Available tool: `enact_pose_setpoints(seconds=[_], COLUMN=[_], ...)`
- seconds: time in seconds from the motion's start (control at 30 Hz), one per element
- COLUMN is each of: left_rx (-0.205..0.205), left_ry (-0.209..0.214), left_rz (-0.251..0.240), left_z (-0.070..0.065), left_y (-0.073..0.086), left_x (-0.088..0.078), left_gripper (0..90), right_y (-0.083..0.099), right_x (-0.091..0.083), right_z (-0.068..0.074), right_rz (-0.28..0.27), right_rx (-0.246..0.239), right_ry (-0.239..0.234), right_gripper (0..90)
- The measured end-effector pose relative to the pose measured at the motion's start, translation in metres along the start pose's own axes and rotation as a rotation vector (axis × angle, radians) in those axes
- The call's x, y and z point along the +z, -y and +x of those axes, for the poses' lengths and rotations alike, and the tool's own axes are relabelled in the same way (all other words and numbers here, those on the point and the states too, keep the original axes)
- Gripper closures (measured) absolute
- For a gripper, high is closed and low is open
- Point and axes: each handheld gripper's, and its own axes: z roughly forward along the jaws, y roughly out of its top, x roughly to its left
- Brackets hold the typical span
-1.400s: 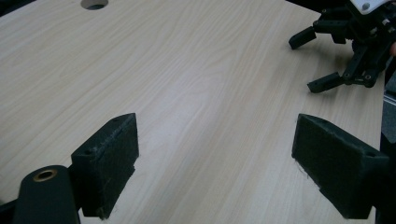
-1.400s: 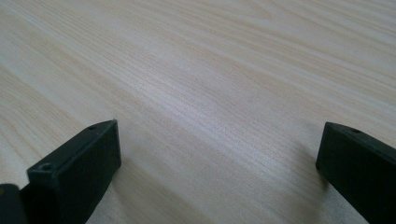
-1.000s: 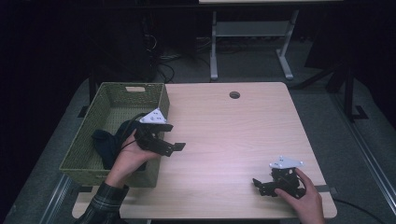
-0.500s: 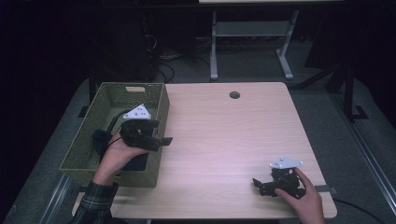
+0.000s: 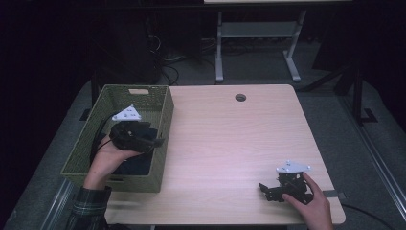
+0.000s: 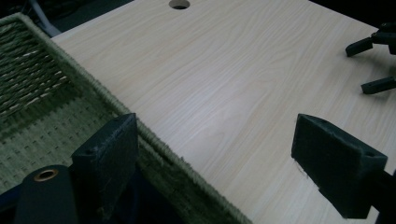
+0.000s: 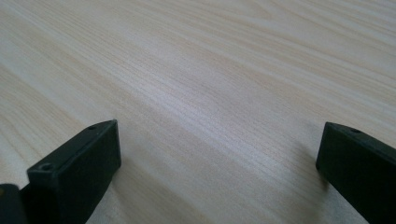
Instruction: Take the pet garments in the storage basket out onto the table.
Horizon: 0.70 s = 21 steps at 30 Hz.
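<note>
A green woven basket (image 5: 160,103) stands on the left part of the light wooden table (image 5: 230,139). Something dark (image 5: 139,165) lies in its near end, too dim to identify. My left gripper (image 5: 159,142) hovers over the basket's right wall, open and holding nothing. In the left gripper view (image 6: 224,144) one jaw hangs over the basket (image 6: 42,116) and the other over the tabletop. My right gripper (image 5: 265,191) rests low at the table's near right corner. It is open, and bare wood (image 7: 210,84) lies between its jaws (image 7: 219,158).
A round cable hole (image 5: 240,97) sits near the table's far edge. Behind the table stands a grey desk frame (image 5: 258,33) with cables on the dark floor. The right gripper's jaws (image 6: 371,65) appear far off in the left gripper view.
My left gripper has drifted left, from beside the basket's right wall to above the basket. The right gripper has stayed where it was.
</note>
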Motion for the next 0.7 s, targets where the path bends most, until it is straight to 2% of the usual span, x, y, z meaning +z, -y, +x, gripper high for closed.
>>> enact_pose_setpoints(seconds=[0.5, 0.7], left_rx=[-0.041, -0.052], left_ry=[-0.077, -0.108], left_rz=[0.009, 0.044], left_z=[0.026, 0.036], left_y=[0.017, 0.026], left_x=[-0.018, -0.018], left_gripper=[14.6, 14.6], right_y=[0.000, 0.000], right_x=[0.000, 0.000], right_z=[0.000, 0.000], right_rz=[0.000, 0.000], right_rx=[0.000, -0.001], right_ry=[0.000, 0.000], right_gripper=[0.0, 0.0])
